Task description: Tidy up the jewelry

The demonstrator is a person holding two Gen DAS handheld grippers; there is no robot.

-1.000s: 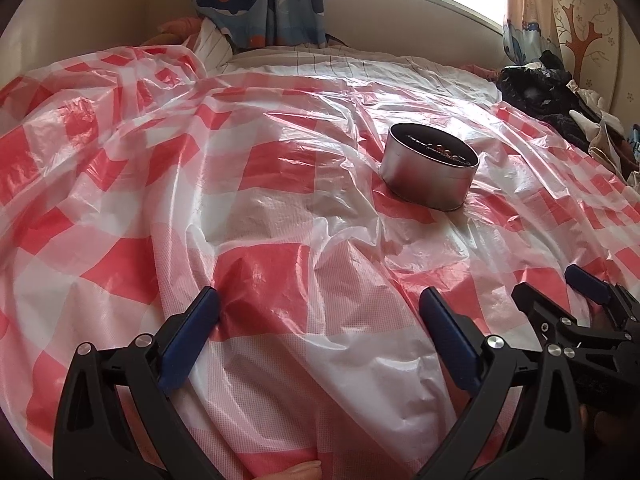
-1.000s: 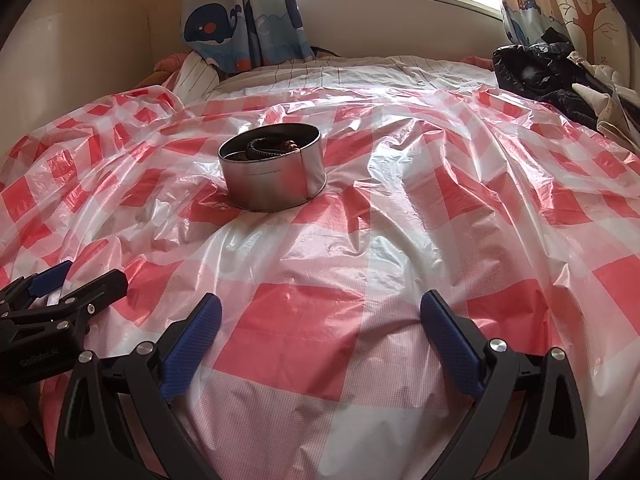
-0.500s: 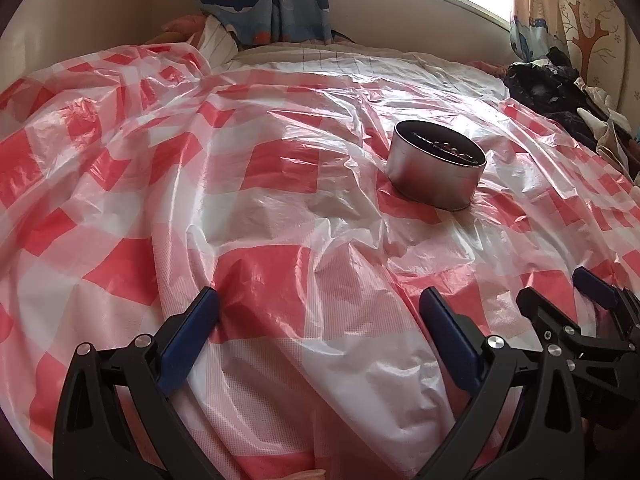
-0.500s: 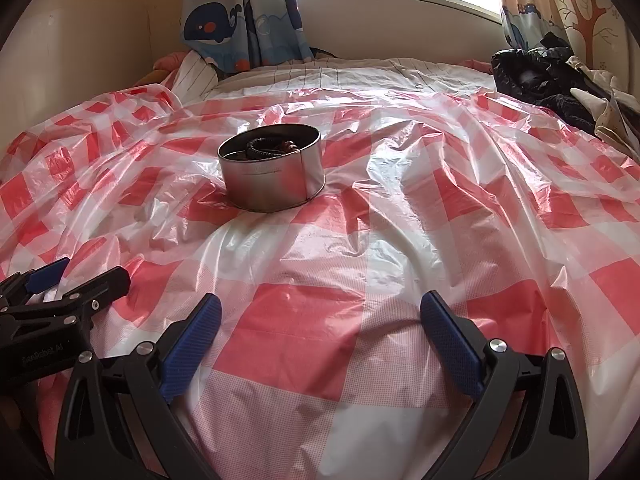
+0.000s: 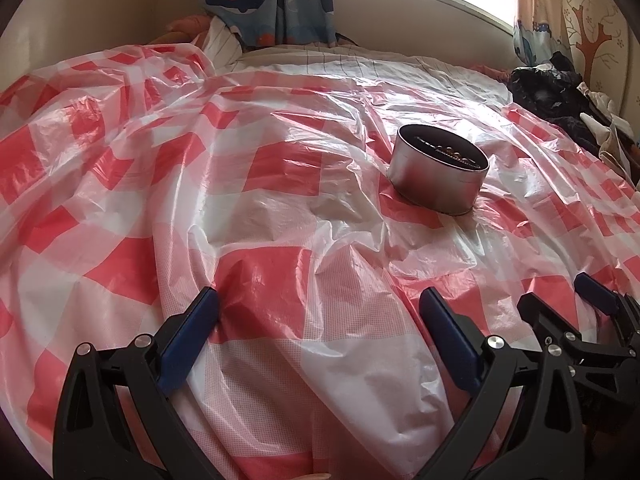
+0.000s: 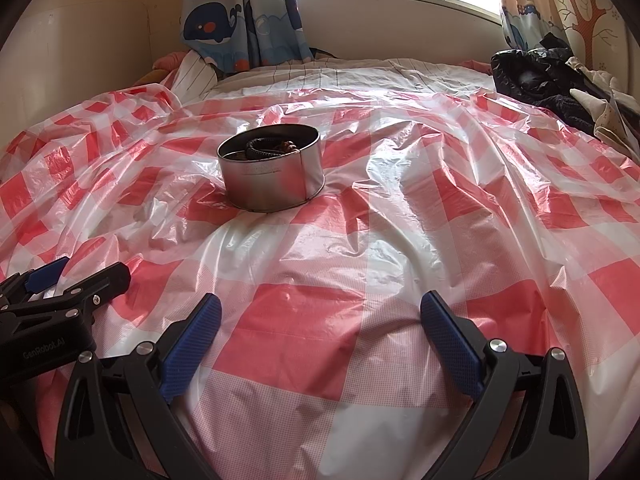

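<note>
Round tin (image 6: 273, 176) with jewelry (image 6: 267, 147) well ahead of left tongs (image 5: 318, 314) and right tongs (image 6: 321, 318); both spread wide, empty.

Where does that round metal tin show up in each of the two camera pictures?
Left wrist view: the tin sits right of centre, on the checked sheet.
Right wrist view: the tin sits left of centre.
Shared landmark: the whale curtain behind it.
</note>
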